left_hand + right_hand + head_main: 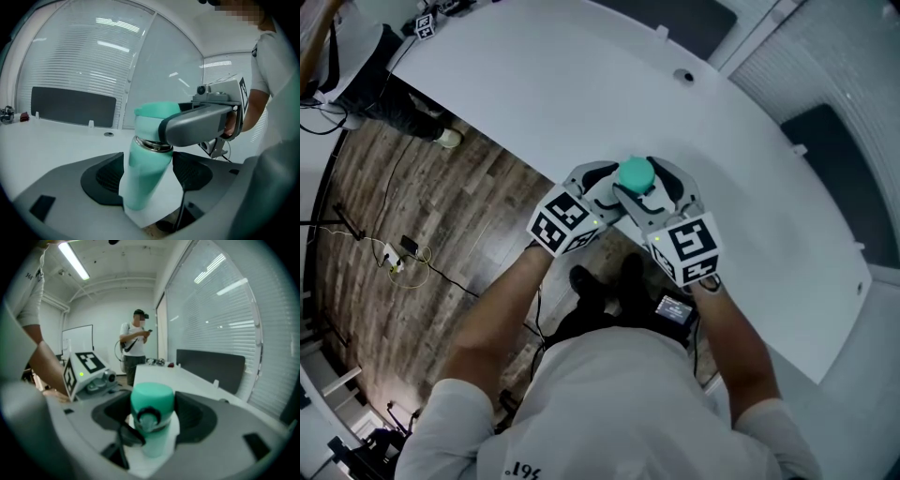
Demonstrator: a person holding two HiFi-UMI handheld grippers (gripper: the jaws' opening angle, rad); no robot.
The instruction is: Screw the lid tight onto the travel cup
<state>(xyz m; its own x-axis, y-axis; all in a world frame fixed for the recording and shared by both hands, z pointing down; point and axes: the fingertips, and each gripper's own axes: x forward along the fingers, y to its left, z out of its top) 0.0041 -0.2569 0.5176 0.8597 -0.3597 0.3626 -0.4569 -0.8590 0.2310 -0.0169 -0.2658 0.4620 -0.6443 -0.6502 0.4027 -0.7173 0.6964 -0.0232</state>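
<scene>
A teal travel cup (636, 174) stands at the near edge of the white table (581, 84), with a steel ring under its teal lid (157, 116). My left gripper (150, 187) is open, its pads wide on either side of the cup body (143, 176) and not pressing on it. From the other side my right gripper (152, 420) is shut on the lid (151, 399), one grey jaw lying across it in the left gripper view. In the head view the left gripper (598, 187) and right gripper (661, 187) flank the cup.
A person (135, 345) stands beyond the far end of the table. Small objects (9, 115) lie at that end, near a dark panel (72, 105). A round hole (683, 75) is in the tabletop. Cables (394, 253) lie on the wooden floor below.
</scene>
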